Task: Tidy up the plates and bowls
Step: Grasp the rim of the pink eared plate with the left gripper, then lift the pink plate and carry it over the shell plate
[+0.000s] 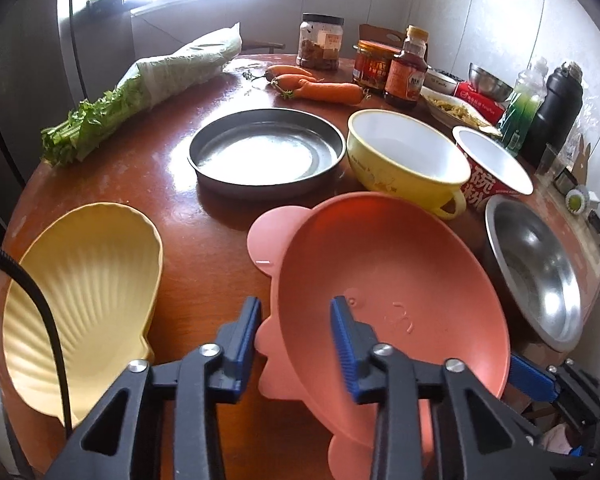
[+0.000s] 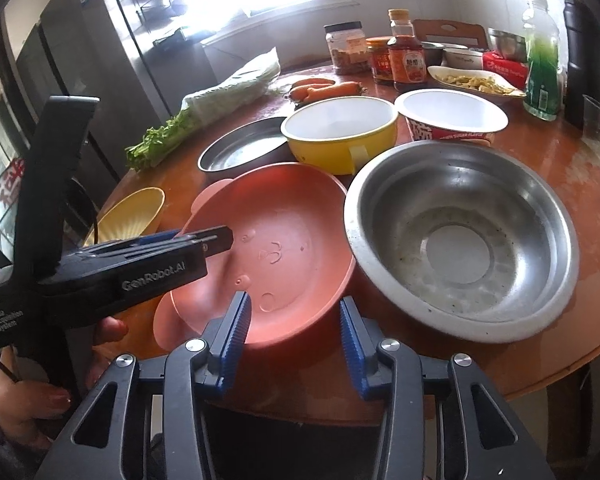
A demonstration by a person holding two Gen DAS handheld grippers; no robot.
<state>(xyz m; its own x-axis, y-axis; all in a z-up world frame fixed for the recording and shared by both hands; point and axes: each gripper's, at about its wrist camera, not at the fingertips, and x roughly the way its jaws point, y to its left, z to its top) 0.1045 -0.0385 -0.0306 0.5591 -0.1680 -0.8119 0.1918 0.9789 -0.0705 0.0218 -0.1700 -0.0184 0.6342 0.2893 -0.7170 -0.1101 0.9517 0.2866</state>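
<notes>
A pink bear-shaped bowl (image 1: 384,276) (image 2: 272,248) sits tilted at the table's near edge. My left gripper (image 1: 296,320) is open, its jaws straddling the bowl's near-left rim; it shows in the right wrist view (image 2: 216,240) reaching over that rim. My right gripper (image 2: 296,320) is open, its jaws either side of the bowl's near-right rim. A yellow shell plate (image 1: 84,300) lies to the left. A steel pan (image 1: 266,152), a yellow bowl (image 1: 404,156), a red paper bowl (image 1: 492,164) and a large steel bowl (image 2: 460,236) stand around.
Celery in a bag (image 1: 140,92), carrots (image 1: 320,86), jars and a sauce bottle (image 1: 406,68) stand at the back. A dish of food (image 2: 472,80), a green bottle (image 2: 542,64) and a black flask (image 1: 556,108) are at the right. A fridge (image 2: 80,40) is left.
</notes>
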